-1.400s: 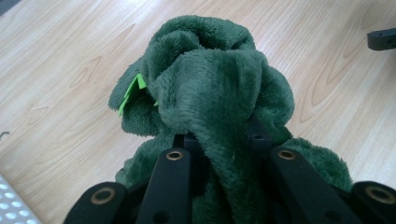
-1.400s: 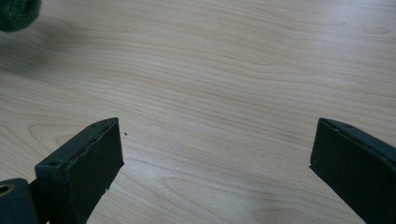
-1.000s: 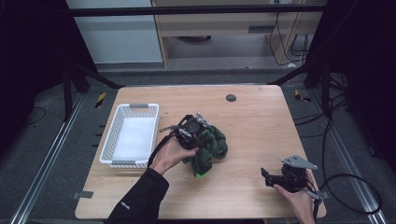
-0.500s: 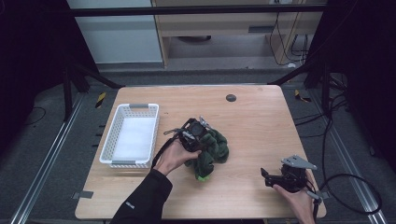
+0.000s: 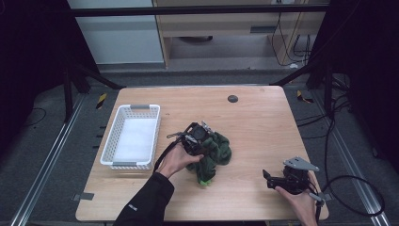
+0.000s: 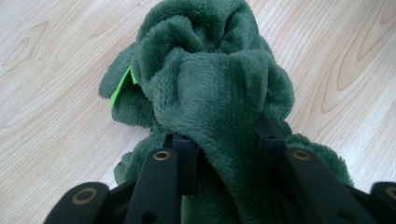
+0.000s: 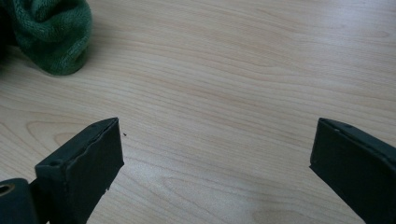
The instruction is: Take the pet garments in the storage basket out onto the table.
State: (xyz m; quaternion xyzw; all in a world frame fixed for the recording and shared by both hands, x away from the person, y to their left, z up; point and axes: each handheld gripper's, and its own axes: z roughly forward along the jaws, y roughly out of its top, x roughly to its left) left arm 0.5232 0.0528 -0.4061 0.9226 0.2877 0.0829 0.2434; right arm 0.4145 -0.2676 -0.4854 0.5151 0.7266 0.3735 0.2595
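A crumpled dark green plush cloth [image 5: 217,151] with a bright green tag lies on the wooden table [image 5: 254,117] near its middle. My left gripper [image 5: 206,140] sits low at the cloth's left edge, held by a hand. In the left gripper view a thick fold of the cloth [image 6: 210,84] fills the gap of the left gripper [image 6: 224,135] and touches both jaws. These jaws have just been opening, with the fold still between them. My right gripper [image 5: 269,178] rests at the table's near right, open over bare wood [image 7: 215,144]. A corner of the cloth [image 7: 51,32] lies far ahead of it.
A white slotted basket [image 5: 136,107] stands at the table's left, with nothing in it. A small dark round disc [image 5: 232,98] is set in the far middle of the tabletop. Black frame bars and cables surround the table.
My left hand and gripper have sunk a little toward the table with the cloth, which now rests lower and flatter. The right gripper has stayed where it was.
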